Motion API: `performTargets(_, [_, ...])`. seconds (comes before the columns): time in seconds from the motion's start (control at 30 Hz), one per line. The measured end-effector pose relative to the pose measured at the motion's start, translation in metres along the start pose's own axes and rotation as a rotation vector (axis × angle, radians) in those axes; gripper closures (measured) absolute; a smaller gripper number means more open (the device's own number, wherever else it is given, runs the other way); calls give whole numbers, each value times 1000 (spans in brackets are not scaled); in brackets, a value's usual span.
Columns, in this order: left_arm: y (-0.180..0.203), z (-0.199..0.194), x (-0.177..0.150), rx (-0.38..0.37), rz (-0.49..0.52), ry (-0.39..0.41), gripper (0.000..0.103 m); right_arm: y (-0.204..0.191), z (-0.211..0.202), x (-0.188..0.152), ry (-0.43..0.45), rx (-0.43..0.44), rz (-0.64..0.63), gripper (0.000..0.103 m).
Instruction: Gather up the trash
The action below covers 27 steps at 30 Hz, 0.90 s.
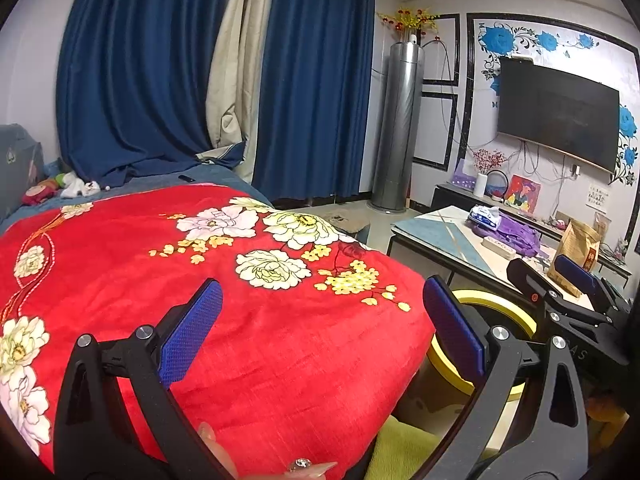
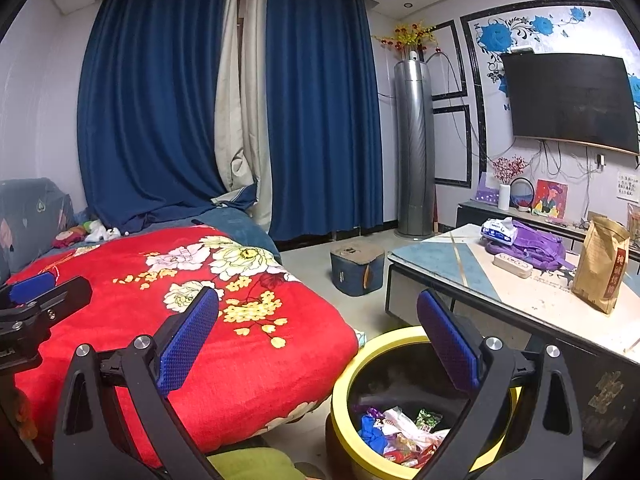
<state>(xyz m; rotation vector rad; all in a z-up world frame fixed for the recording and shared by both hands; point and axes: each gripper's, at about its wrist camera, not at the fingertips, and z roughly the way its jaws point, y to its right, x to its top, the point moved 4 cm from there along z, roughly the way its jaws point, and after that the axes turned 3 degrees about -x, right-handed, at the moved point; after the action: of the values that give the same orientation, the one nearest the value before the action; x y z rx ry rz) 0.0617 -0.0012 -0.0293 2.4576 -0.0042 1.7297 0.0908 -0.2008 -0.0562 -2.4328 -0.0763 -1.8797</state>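
Both grippers are held spread wide with nothing between the blue pads: the right gripper (image 2: 318,340) above a yellow-rimmed round black bin (image 2: 340,396), the left gripper (image 1: 322,334) over a red flower-printed blanket (image 1: 240,320). Crumpled colourful wrappers (image 2: 400,432) are seen inside the bin at five o'clock. A brown paper bag (image 2: 602,266) is stood on the pale low table (image 2: 460,264) at two o'clock.

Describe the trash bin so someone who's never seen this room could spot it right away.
Find the bed with the red blanket and the low table to its right. On the floor in the gap between them stands the bin, right under the open right gripper. It is the only round container with a bright yellow rim, dark inside, with colourful wrappers at the bottom.
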Motion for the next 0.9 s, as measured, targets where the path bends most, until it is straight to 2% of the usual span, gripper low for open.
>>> performTargets(0.9, [-1, 2, 0, -1, -2, -2, 11, 1, 6, -3, -16, -3, 4, 6])
